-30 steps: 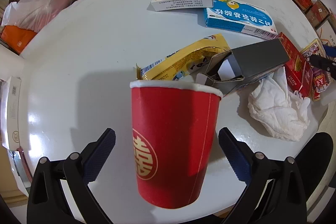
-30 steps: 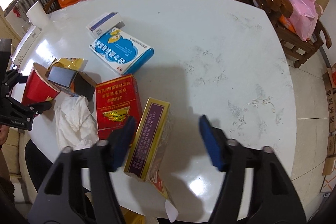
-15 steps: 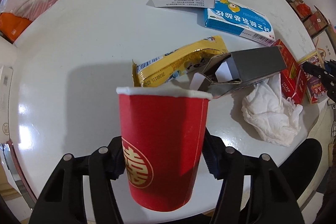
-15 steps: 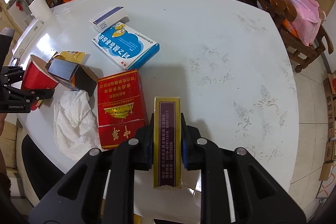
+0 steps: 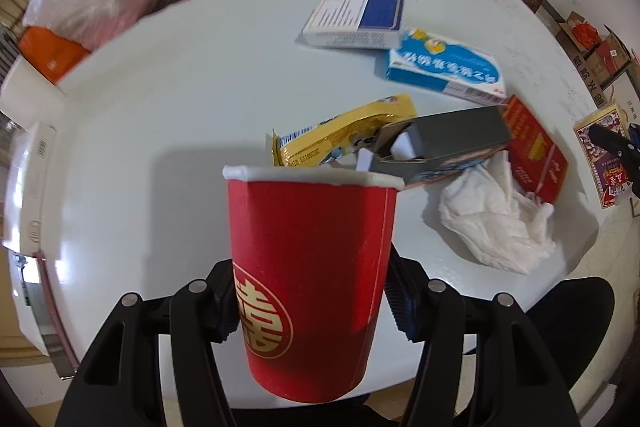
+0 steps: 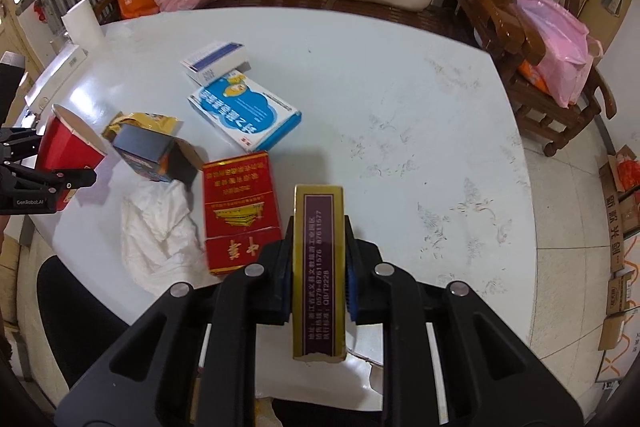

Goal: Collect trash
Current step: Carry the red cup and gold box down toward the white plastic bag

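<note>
Red paper cup (image 5: 312, 287) is being pinched by your left gripper (image 5: 310, 301) near the table (image 5: 160, 115) edge; squeezing risks crumpling it. Your right gripper (image 6: 318, 279) is clamping the gold-and-purple box (image 6: 319, 267) edgewise, which could be pivoting loose.

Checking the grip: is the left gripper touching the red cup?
Touching. The left wrist view shows the left gripper with both pads pressed against the red cup.
</note>
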`<action>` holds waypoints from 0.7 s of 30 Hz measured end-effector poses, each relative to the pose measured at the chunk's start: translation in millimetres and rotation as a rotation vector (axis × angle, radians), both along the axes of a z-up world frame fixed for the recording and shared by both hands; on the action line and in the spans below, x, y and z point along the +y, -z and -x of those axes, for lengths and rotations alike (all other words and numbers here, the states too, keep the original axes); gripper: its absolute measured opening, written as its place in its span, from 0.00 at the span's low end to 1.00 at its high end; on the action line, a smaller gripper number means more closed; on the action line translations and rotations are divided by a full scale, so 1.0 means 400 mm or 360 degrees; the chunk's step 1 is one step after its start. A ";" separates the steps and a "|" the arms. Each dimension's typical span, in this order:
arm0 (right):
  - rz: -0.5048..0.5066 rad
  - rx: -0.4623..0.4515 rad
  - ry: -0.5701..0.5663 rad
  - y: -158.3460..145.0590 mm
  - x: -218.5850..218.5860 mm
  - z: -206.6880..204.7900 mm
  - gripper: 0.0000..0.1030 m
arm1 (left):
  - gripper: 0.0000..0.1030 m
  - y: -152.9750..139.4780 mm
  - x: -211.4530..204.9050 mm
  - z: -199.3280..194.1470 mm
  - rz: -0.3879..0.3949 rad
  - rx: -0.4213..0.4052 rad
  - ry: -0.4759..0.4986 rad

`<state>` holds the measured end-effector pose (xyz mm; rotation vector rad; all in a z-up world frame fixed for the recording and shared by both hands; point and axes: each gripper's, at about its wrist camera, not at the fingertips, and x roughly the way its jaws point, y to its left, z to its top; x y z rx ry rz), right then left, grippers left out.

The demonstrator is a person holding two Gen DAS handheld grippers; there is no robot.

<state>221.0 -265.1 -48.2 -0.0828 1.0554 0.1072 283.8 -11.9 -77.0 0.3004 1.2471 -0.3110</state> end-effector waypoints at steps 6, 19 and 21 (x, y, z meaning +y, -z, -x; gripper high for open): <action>-0.0021 -0.0072 -0.0066 -0.059 0.046 0.070 0.19 | 0.56 -0.057 0.003 0.081 0.0021 -0.0084 -0.0019; -0.0072 -0.0143 -0.0218 -0.100 0.169 0.237 0.19 | 0.56 -0.087 0.013 0.239 0.0022 -0.0239 -0.0093; -0.0076 -0.0148 -0.0238 -0.098 0.185 0.264 0.19 | 0.56 -0.085 0.013 0.265 0.0040 -0.0238 -0.0093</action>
